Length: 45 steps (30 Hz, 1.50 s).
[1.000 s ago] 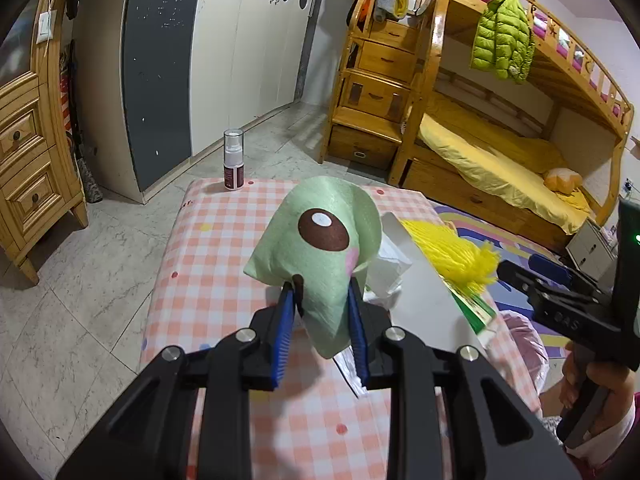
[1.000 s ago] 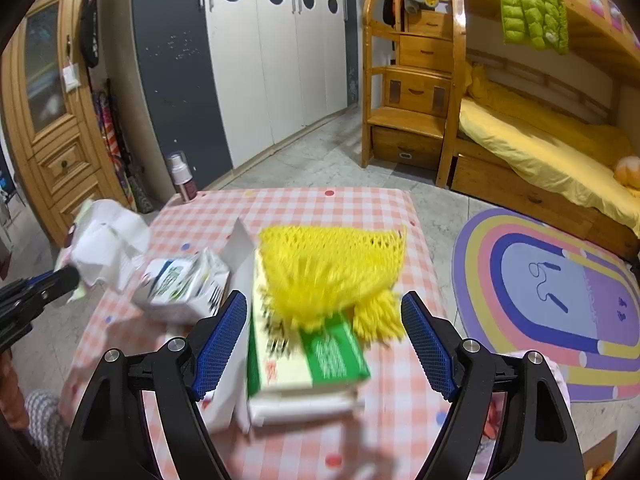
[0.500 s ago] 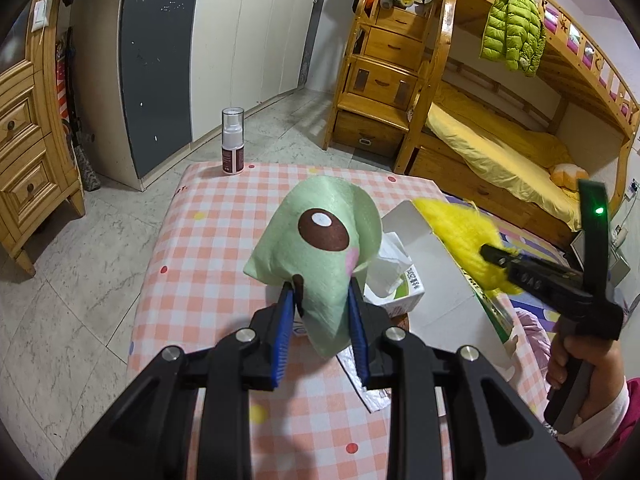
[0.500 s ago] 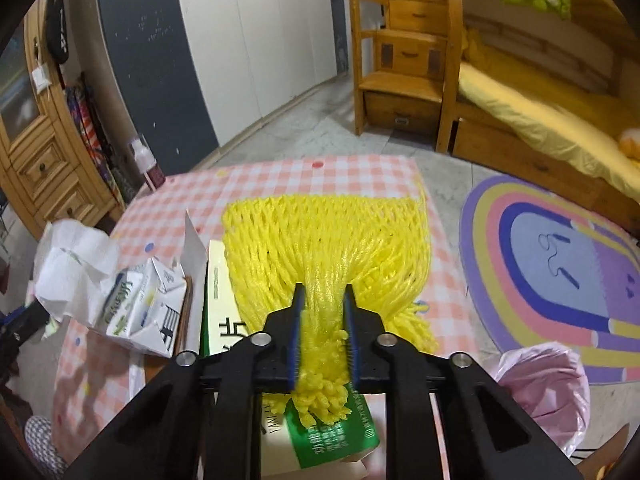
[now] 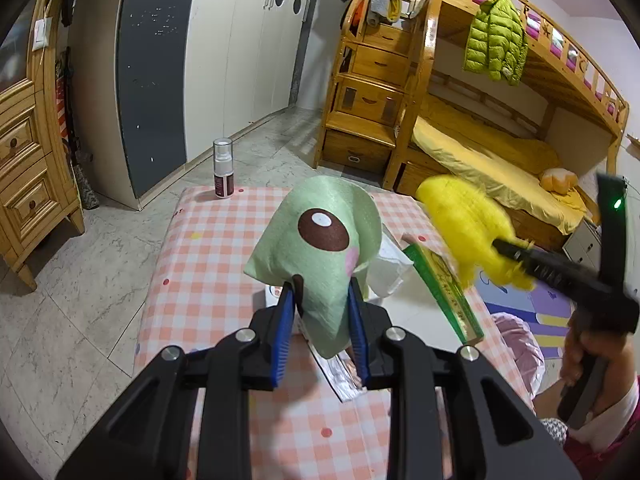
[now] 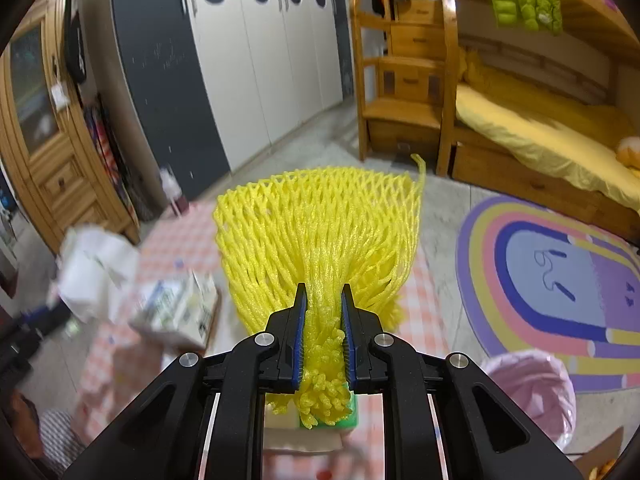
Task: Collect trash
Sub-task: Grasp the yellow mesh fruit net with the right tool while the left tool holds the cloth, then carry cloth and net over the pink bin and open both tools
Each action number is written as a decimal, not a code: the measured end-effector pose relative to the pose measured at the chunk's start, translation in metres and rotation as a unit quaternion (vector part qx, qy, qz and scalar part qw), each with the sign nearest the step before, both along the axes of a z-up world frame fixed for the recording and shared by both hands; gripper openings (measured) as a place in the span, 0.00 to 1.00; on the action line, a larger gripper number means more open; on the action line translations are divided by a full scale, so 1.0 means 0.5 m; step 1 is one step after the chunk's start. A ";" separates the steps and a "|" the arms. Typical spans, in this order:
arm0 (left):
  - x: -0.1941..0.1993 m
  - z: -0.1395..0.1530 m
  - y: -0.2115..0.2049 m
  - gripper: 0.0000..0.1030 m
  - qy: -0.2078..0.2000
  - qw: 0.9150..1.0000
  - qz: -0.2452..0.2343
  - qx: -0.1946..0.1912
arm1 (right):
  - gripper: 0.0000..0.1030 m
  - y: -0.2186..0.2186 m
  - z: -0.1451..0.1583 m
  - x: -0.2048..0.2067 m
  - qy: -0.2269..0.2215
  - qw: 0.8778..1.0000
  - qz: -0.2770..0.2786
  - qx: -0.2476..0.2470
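Holding two pieces of trash at once, we have just made the second pick. A second ago our right claw stood wide over the yellow foam net; now it is shut narrow on the net's gathered end and has lifted it off the green box, so this piece seems ready to be dropped. Our left claw keeps its narrow grip on the green cloth, as before. Below and to the right of the right claw, the pink trash bag is open on the floor; what is inside we cannot tell. Farther left, a crumpled carton waits on the checked table.
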<state>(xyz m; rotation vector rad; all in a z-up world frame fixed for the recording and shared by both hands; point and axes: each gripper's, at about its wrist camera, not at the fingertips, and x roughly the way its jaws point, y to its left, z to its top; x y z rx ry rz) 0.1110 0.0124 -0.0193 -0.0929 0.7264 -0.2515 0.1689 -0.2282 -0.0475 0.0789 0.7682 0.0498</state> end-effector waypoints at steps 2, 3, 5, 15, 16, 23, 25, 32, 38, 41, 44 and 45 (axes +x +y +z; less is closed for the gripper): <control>-0.008 -0.001 -0.005 0.24 0.001 1.000 -0.003 0.004 | 0.15 -0.004 -0.021 -0.011 0.011 1.000 -0.001 0.007; -0.011 -0.002 -0.007 0.24 0.002 1.000 -0.004 0.006 | 0.15 -0.008 -0.030 -0.015 0.016 1.000 -0.004 0.007; -0.014 -0.004 -0.012 0.24 0.004 1.000 -0.006 0.008 | 0.15 -0.013 -0.037 -0.023 0.017 1.000 -0.006 0.007; -0.046 0.035 -0.037 0.24 -0.023 0.999 -0.022 0.014 | 0.15 -0.062 0.117 -0.119 -0.116 0.993 -0.024 0.025; -0.050 0.041 -0.042 0.24 -0.026 0.999 -0.027 0.013 | 0.15 -0.069 0.128 -0.129 -0.124 0.992 -0.026 0.025; -0.084 0.068 -0.145 0.24 -0.054 0.992 -0.109 0.012 | 0.16 -0.127 0.156 -0.231 -0.136 0.989 -0.060 0.008; -0.091 0.064 -0.184 0.24 -0.054 0.989 -0.135 0.011 | 0.17 -0.148 0.144 -0.260 -0.124 0.989 -0.076 -0.005; -0.117 0.012 -0.365 0.24 -0.019 0.972 -0.235 0.008 | 0.18 -0.240 0.072 -0.350 -0.074 0.985 -0.153 -0.023; -0.140 -0.030 -0.483 0.24 -0.001 0.956 -0.292 0.014 | 0.21 -0.317 -0.042 -0.363 0.018 0.980 -0.194 -0.029; -0.141 -0.044 -0.518 0.24 0.004 0.952 -0.304 0.019 | 0.22 -0.344 -0.080 -0.355 0.040 0.978 -0.202 -0.028; -0.135 -0.059 -0.543 0.24 0.010 0.951 -0.309 0.024 | 0.41 -0.377 -0.115 -0.332 0.053 0.976 -0.210 -0.015; -0.133 -0.061 -0.550 0.24 0.012 0.951 -0.309 0.025 | 0.49 -0.388 -0.126 -0.330 0.055 0.974 -0.219 -0.014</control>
